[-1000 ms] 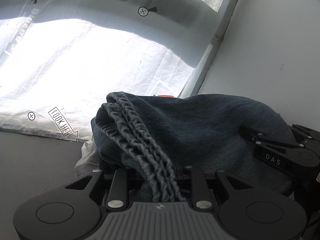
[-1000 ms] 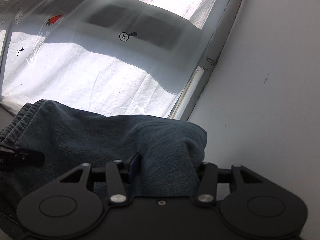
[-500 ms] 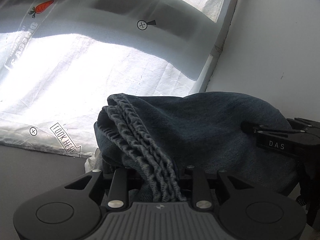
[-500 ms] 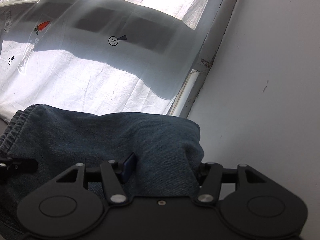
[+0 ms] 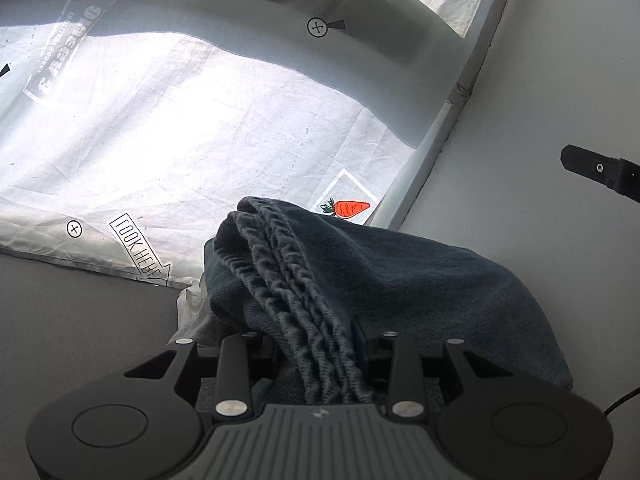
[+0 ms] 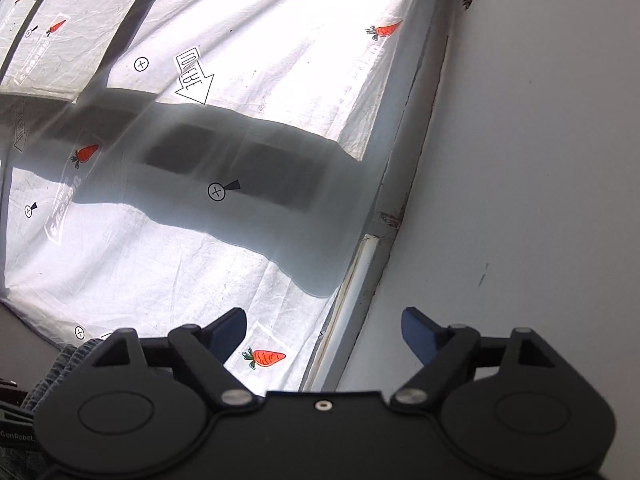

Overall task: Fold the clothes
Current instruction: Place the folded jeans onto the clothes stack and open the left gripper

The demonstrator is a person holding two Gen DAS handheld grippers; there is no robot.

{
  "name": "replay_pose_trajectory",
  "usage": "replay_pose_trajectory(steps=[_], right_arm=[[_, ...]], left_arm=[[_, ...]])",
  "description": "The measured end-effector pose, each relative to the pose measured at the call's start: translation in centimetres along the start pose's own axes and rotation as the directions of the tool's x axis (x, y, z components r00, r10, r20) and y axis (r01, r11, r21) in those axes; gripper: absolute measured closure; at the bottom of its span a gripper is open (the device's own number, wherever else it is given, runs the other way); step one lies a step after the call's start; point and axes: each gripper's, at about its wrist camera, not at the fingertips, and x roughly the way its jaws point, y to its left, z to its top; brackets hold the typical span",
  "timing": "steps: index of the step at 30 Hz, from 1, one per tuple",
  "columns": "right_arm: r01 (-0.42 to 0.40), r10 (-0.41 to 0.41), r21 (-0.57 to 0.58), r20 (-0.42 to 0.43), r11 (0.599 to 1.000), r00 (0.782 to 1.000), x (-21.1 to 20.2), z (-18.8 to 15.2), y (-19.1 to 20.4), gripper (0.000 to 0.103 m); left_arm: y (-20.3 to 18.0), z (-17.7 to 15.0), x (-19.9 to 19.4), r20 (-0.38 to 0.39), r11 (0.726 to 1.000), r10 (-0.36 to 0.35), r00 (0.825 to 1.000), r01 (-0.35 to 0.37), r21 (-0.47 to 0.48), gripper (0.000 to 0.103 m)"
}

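Denim garment, bunched, ribbed waistband between opening left tool; right tool opening, empty.

A: What hangs behind everything?

B: A thin white curtain printed with orange carrots, crossed circles and boxed arrow labels. It is backlit, bright in places, with a broad grey shadow band running across it.

A: And to the right?

B: A plain white wall bearing a few small dark marks, meeting a pale window frame beside the curtain's edge. Below lies a flat grey surface.
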Motion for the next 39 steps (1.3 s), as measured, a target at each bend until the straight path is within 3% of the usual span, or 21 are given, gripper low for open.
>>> replay_pose_trajectory(steps=[3,5,6,7,9,14,18,21,24,28,30,34,39], right_arm=[[-0.023,0.032,0.066,-0.138,0.998,0.990,3.4,-4.5,2.6,0.021],[0.011,0.020,0.115,-0.262,0.993,0.965,6.2,-8.1,4.2,0.020],[0.019,0.015,0.127,-0.266,0.992,0.964,6.5,-9.2,4.5,0.018],[0.027,0.011,0.137,-0.265,0.990,0.964,6.8,-10.2,4.8,0.017],[0.033,0.009,0.152,-0.269,0.988,0.963,7.0,-11.3,5.1,0.014],[0.053,-0.002,0.168,-0.293,0.984,0.956,6.2,-11.2,5.2,0.011],[0.100,-0.038,0.182,-0.320,0.978,0.947,5.1,-10.7,5.0,0.006],[0.067,-0.023,0.147,-0.286,0.987,0.958,2.2,-9.3,5.3,0.006],[0.054,-0.020,0.152,-0.218,0.987,0.976,-1.2,-7.9,4.9,0.001],[0.049,-0.021,0.182,-0.151,0.982,0.988,-6.6,-5.9,5.4,0.000],[0.004,0.024,0.234,-0.117,0.972,0.993,-9.1,-5.1,5.8,0.000],[-0.142,0.161,0.363,-0.021,0.921,0.987,-15.4,-3.6,9.2,0.000],[-0.184,0.223,0.341,-0.077,0.922,0.972,-19.7,-2.1,14.2,0.000]], left_arm=[[0.6,0.3,-0.5,0.023,0.998,0.049,0.999,-0.050,0.037,0.054],[1.3,0.0,-0.4,0.033,0.992,0.094,0.995,-0.097,0.077,0.040],[1.5,-0.4,-0.4,0.039,0.985,0.124,0.992,-0.128,0.114,0.027],[1.7,-0.8,-0.3,0.039,0.976,0.146,0.988,-0.151,0.156,0.022],[2.2,-1.2,-0.1,0.019,0.969,0.157,0.987,-0.157,0.192,0.021],[3.9,-0.9,-1.4,-0.005,0.982,0.121,0.993,-0.119,0.148,0.013],[3.4,-1.5,-4.5,0.041,0.948,0.152,0.988,-0.157,0.277,0.006],[4.0,-1.7,-7.8,0.072,0.922,0.217,0.974,-0.228,0.313,0.006],[5.2,-1.8,-11.9,0.132,0.914,0.231,0.964,-0.261,0.310,0.003],[6.1,-1.4,-18.6,0.257,0.921,0.214,0.942,-0.282,0.269,0.000],[6.3,-1.2,-22.0,0.274,0.931,0.188,0.943,-0.260,0.258,0.000],[6.2,-1.5,-28.1,0.306,0.926,0.178,0.935,-0.265,0.269,0.000],[8.2,-2.3,-33.9,0.292,0.952,0.211,0.933,-0.264,0.154,0.000]])
